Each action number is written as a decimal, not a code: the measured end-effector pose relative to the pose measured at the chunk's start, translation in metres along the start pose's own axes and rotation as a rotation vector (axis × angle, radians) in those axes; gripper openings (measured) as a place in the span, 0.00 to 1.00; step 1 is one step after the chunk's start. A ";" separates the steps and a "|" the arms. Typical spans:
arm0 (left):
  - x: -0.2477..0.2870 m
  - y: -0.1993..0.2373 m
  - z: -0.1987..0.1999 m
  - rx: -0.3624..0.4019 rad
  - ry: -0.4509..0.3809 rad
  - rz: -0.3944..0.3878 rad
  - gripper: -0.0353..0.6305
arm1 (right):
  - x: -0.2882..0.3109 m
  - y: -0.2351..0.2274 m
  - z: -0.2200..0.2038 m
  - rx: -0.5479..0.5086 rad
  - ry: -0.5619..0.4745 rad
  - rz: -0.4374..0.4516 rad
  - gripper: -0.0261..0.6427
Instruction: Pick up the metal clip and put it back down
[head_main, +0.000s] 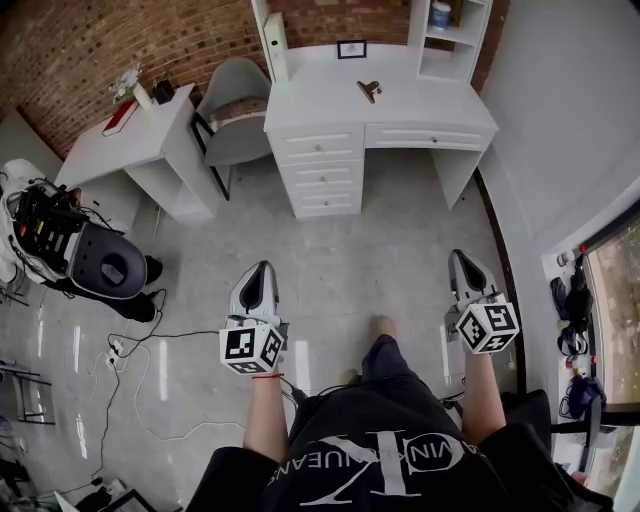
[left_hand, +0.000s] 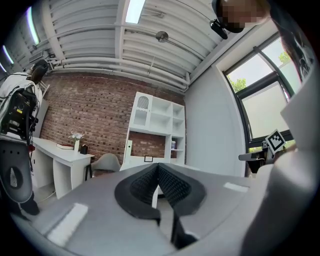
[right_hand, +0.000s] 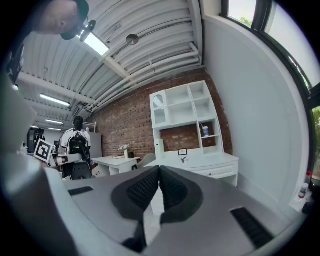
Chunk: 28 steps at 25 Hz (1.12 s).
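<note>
1. The grey plastic left gripper (left_hand: 158, 169) is clenched on nothing. Its two black pads, ribbed in a fine grid, meet at the tips in a narrow V.
2. The grey plastic right gripper (right_hand: 159, 170) is likewise closed and empty, its ribbed black pads touching at the front.
3. In the head view the left gripper (head_main: 262, 270) sits at 7 o'clock and the right gripper (head_main: 460, 258) at 5 o'clock. Both are over a glossy pale grey floor (head_main: 350, 250), well apart from the furniture.
4. The small bronze-coloured metal clip (head_main: 369, 90) lies on the smooth top of a white painted desk (head_main: 320, 95) at 12 o'clock. It is ahead of both grippers and touched by neither. In the right gripper view the metal clip (right_hand: 184, 159) is a small dark shape at 1 o'clock from the closed tips.
5. The desk's flat-fronted drawers (head_main: 325, 170) are all shut, so their contents cannot be seen.
6. A white open shelf unit (head_main: 452, 36) stands on the desk's back right corner, with a small blue-and-white cylindrical jar (head_main: 440, 14) in one compartment. A small dark-framed picture (head_main: 351, 49) stands at the back of the desk by the brick wall.
7. A grey chair with a rounded back (head_main: 235, 105) stands at 11 o'clock, between the desk and a second white table (head_main: 150, 150). A flat red book (head_main: 120, 115) lies on that table.
</note>
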<state>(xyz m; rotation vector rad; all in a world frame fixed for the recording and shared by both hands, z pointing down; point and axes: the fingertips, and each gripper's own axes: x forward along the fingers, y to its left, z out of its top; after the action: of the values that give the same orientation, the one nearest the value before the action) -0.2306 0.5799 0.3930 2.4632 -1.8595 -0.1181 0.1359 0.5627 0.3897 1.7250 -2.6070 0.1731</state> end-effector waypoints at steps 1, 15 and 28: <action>0.002 0.002 0.000 -0.001 0.001 0.004 0.07 | 0.003 -0.003 0.001 -0.004 0.001 -0.011 0.06; 0.092 0.006 -0.012 -0.016 0.028 0.025 0.07 | 0.081 -0.063 -0.005 -0.021 0.057 -0.028 0.06; 0.189 0.009 -0.011 -0.014 0.045 0.068 0.07 | 0.174 -0.122 -0.001 -0.013 0.095 0.021 0.06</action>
<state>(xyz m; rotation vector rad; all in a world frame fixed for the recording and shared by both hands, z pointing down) -0.1871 0.3953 0.3995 2.3703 -1.9142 -0.0717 0.1790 0.3560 0.4130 1.6428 -2.5544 0.2313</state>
